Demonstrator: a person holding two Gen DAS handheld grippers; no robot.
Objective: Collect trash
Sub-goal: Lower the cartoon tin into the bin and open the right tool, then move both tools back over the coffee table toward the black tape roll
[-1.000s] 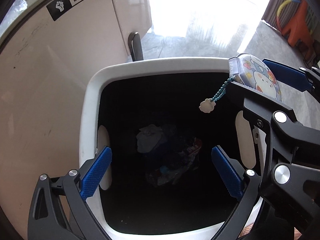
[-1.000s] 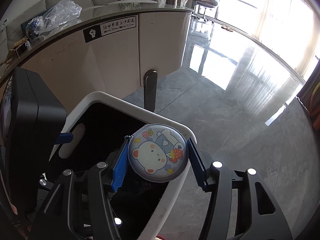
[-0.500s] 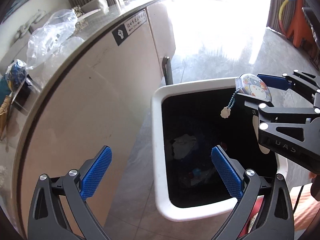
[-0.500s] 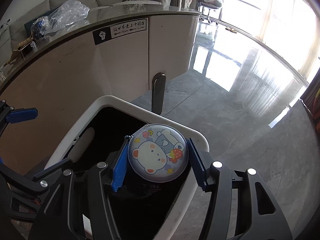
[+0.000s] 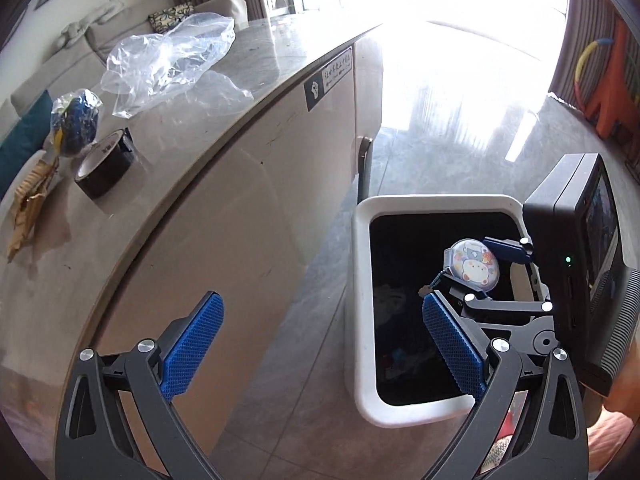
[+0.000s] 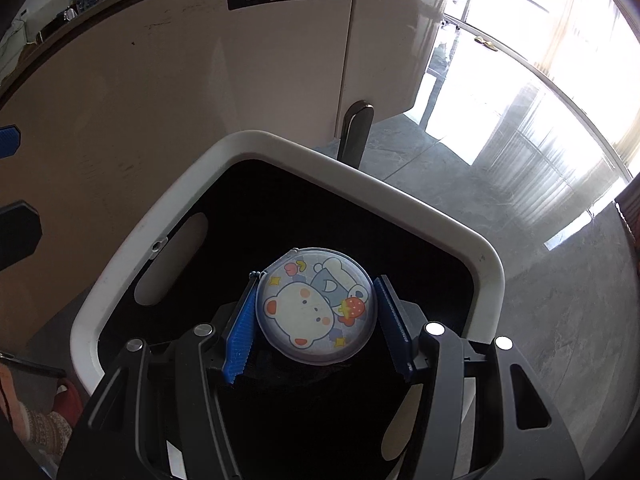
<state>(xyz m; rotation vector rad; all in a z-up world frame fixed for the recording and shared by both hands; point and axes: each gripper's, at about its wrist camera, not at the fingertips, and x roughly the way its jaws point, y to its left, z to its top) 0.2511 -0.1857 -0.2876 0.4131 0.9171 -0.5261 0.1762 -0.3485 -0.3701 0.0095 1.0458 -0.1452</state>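
Note:
My right gripper (image 6: 316, 318) is shut on a round cartoon-bear case (image 6: 316, 306) and holds it over the open mouth of the white trash bin (image 6: 352, 168). In the left wrist view the case (image 5: 472, 266) with its bead chain hangs above the bin (image 5: 360, 280), whose black liner holds earlier trash. My left gripper (image 5: 320, 344) is open and empty, raised to the left of the bin, beside the table's side. On the tabletop lie a clear plastic bag (image 5: 172, 64), a black tape roll (image 5: 104, 168), a blue wrapped bundle (image 5: 76, 124) and brown paper scraps (image 5: 28, 208).
The beige curved table side (image 6: 180, 100) stands close behind the bin, with a dark chair leg (image 6: 354, 132) at its far edge. Grey shiny floor (image 6: 540, 260) spreads to the right. An orange toy (image 5: 608, 100) stands far right.
My left gripper has lifted and swung left, away from the bin toward the tabletop. My right gripper has moved further in over the bin, still holding the case.

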